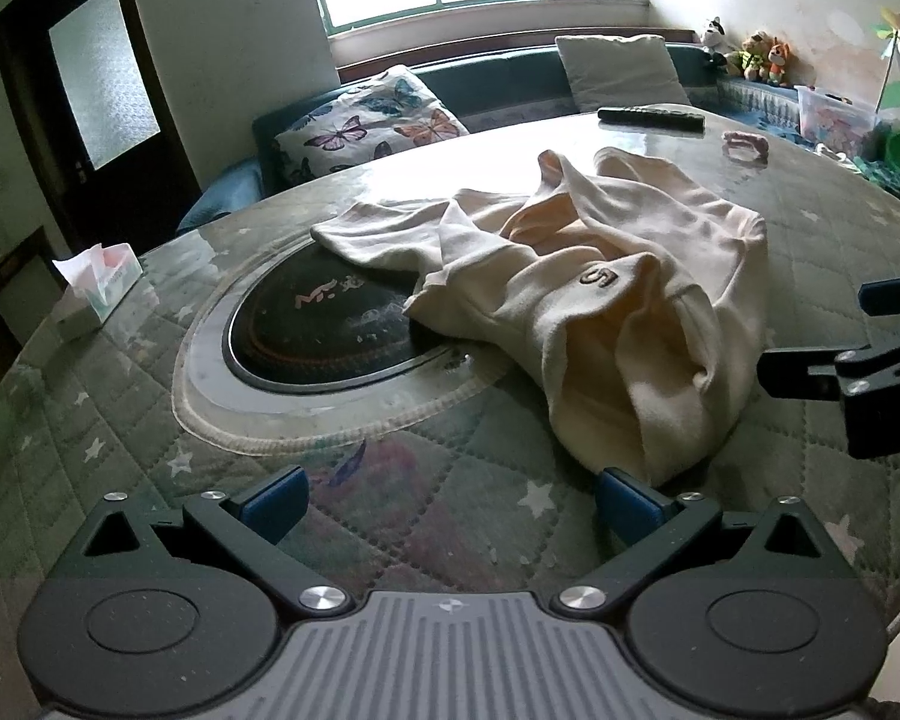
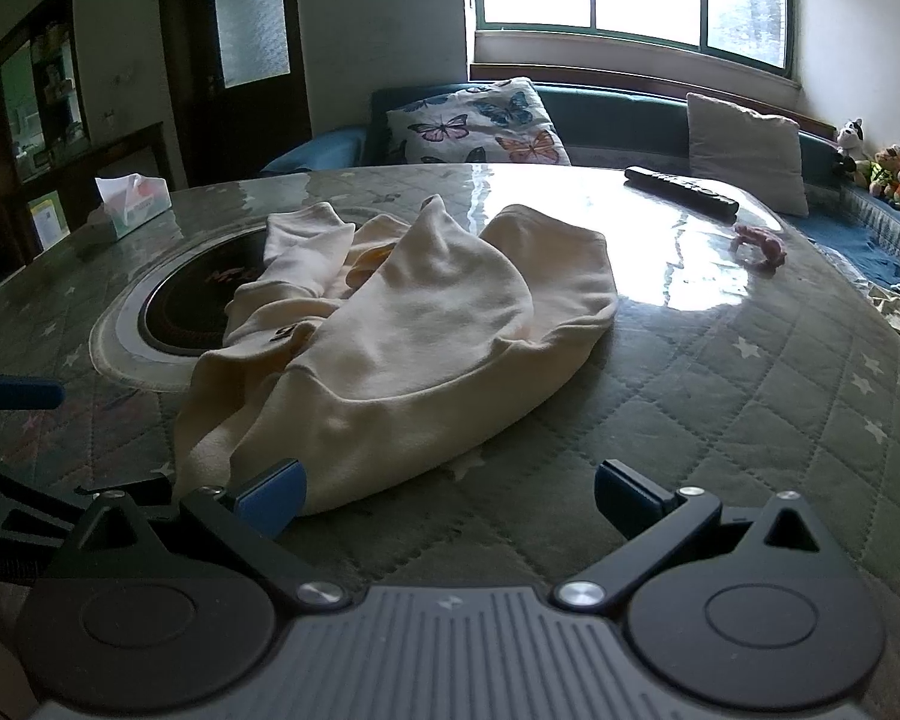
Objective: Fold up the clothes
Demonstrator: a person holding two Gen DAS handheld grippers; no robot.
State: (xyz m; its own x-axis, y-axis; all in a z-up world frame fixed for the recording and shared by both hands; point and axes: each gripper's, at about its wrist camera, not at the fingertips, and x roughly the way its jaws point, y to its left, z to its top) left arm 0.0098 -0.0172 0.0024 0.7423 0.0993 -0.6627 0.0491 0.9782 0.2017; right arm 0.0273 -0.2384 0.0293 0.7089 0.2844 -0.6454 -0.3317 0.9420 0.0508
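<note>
while the cream garment (image 1: 576, 294) lies crumpled on the table (image 1: 150, 450), partly over the black hob (image 1: 324, 336), the left gripper (image 1: 450, 501) and right gripper (image 2: 447, 495) sit spread apart, empty, at its near edge.

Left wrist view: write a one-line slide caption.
Open left gripper faces a crumpled cream garment on the quilted table, right gripper alongside.

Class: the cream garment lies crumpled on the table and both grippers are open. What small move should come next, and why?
Probably ease both grippers forward onto the near hem of the cream garment: the left gripper and right gripper are open, holding nothing, and it needs spreading first.
</note>
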